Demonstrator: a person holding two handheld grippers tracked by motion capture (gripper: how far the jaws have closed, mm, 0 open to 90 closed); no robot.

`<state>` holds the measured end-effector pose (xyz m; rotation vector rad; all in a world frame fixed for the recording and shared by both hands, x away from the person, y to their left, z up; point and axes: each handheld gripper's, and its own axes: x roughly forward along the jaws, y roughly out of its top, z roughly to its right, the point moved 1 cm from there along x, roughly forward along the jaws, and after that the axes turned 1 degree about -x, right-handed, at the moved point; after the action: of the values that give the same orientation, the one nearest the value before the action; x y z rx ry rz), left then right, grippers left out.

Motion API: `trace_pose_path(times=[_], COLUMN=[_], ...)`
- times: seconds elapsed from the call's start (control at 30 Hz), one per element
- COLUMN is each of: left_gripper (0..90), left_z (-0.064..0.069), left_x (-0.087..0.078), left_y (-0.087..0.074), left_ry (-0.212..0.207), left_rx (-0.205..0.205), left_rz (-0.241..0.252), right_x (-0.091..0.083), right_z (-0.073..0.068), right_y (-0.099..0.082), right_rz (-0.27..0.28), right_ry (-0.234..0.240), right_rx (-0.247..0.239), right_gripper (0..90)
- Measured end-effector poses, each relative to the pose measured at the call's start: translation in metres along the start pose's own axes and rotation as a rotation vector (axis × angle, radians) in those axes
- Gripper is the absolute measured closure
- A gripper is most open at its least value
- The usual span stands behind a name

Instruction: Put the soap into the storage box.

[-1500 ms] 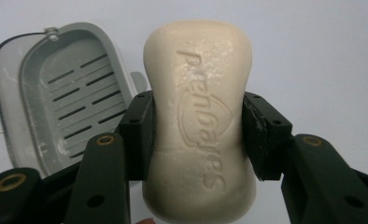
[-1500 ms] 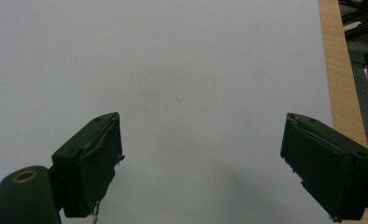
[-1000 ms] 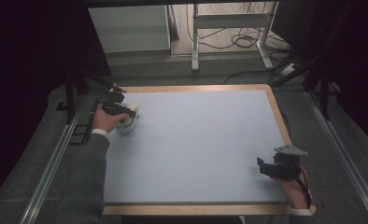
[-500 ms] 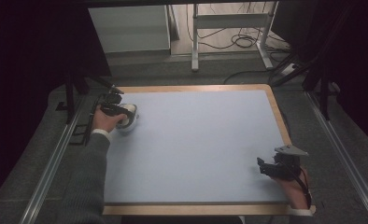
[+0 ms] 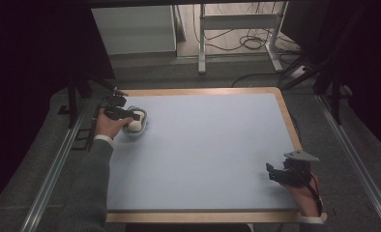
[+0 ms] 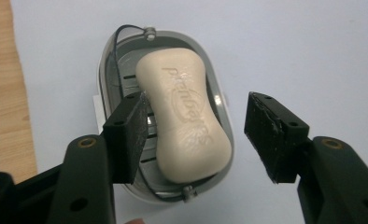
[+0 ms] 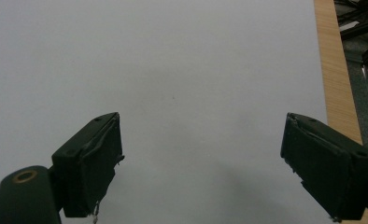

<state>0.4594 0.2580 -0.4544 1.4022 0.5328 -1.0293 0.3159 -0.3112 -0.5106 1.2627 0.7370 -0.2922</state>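
Pale blue table top (image 5: 208,150) with a wood edge, dark room around it. Soap dish (image 6: 108,84) sits at the table's far-left corner, soap bar (image 6: 187,119) lying in it. Left gripper (image 6: 194,128) spread, one jaw inside the dish beside the bar, the other outside the dish; no grip yet. Right gripper (image 7: 201,163) spread, idle near the table's near-right corner. Judged: grasp and lift remain.

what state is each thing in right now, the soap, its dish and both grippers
soap bar: lying flat in the dish, lettered face up
soap dish: upright on the blue mat, no lid on it
left gripper: open, fingers astride the soap, not closed on it
right gripper: open, holding nothing, over bare mat
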Motion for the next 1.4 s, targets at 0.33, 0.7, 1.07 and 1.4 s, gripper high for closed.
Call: trace_pose_path(times=[0.33, 0.7, 1.07, 1.4], left_gripper=[37.2, 33.8, 33.0, 32.4], left_z=[0.020, 0.046, 0.060, 0.063], left_x=[-0.019, -0.028, -0.022, -0.016], left_y=[-0.015, -0.057, -0.113, -0.158], left_ry=[-0.054, -0.147, -0.199, -0.216], left_rx=[0.072, 0.177, 0.224, 0.200], left_rz=[0.049, 0.102, 0.120, 0.121], right_x=[-0.001, -0.002, -0.002, -0.002], right_z=[0.000, -0.002, -0.003, -0.005], right_y=[0.000, 0.000, 0.000, 0.001], right_rz=[0.002, 0.010, 0.006, 0.002], right_ry=[0.000, -0.001, -0.002, -0.002], right_rx=[0.002, -0.007, -0.009, -0.011], right_gripper=[12.6, 12.6, 12.6, 12.6])
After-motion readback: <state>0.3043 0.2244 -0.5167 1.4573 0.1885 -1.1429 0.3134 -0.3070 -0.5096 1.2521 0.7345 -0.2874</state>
